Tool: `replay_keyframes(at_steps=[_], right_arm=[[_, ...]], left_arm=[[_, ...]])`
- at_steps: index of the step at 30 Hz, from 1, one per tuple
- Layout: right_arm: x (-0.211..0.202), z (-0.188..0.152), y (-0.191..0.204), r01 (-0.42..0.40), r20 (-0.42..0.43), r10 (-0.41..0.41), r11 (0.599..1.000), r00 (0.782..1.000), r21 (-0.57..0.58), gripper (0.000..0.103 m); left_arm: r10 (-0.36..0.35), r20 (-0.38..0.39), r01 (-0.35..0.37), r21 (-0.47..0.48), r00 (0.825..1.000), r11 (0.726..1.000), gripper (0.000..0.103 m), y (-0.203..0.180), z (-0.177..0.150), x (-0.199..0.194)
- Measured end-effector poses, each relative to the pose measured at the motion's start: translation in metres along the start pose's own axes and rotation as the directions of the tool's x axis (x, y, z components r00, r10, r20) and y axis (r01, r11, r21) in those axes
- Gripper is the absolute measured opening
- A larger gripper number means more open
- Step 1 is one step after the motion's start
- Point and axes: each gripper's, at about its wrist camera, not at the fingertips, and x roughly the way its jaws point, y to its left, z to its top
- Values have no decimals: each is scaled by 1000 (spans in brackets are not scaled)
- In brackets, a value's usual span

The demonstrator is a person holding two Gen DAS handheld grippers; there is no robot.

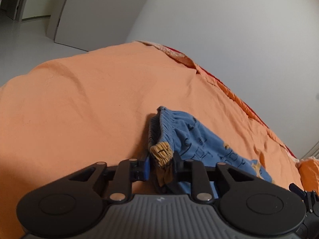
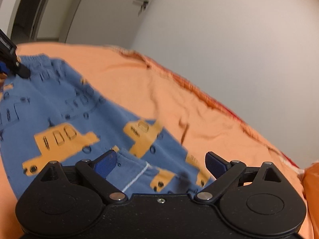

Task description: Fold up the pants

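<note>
Small blue pants (image 2: 65,103) with yellow car prints lie on an orange bedsheet (image 2: 159,83). In the left wrist view my left gripper (image 1: 161,164) is shut on the yellow leg cuff (image 1: 161,152) of the pants (image 1: 199,137), bunched between the fingers next to the elastic waistband (image 1: 169,117). In the right wrist view my right gripper (image 2: 161,162) is open just above the pants, its blue pads (image 2: 105,164) on either side of a folded edge with a white stitch line. The left gripper's finger (image 2: 22,70) shows at the far left by the waistband.
The orange sheet (image 1: 79,99) covers the bed, with a rumpled hem and red edge (image 1: 219,79) along the white wall (image 1: 239,29). An orange pillow (image 1: 311,171) lies at the right. A door and doorway (image 1: 89,10) stand beyond the bed's far end.
</note>
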Motion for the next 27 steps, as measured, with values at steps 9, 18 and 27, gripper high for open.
replay_keyframes(at_steps=[9,18,27], right_arm=[[-35,-28,-32,23,14,-24,997,1000,74,94],[-81,-65,-106,129,-17,-128,984,992,121,96],[-91,-117,-145,189,-169,-153,957,974,222,96]], left_arm=[[-138,144,73,381,980,921,18,-111,-6,-61],[-315,-74,274,701,946,659,18,-239,-73,-58],[-187,-265,321,852,946,414,58,-267,-178,-7]])
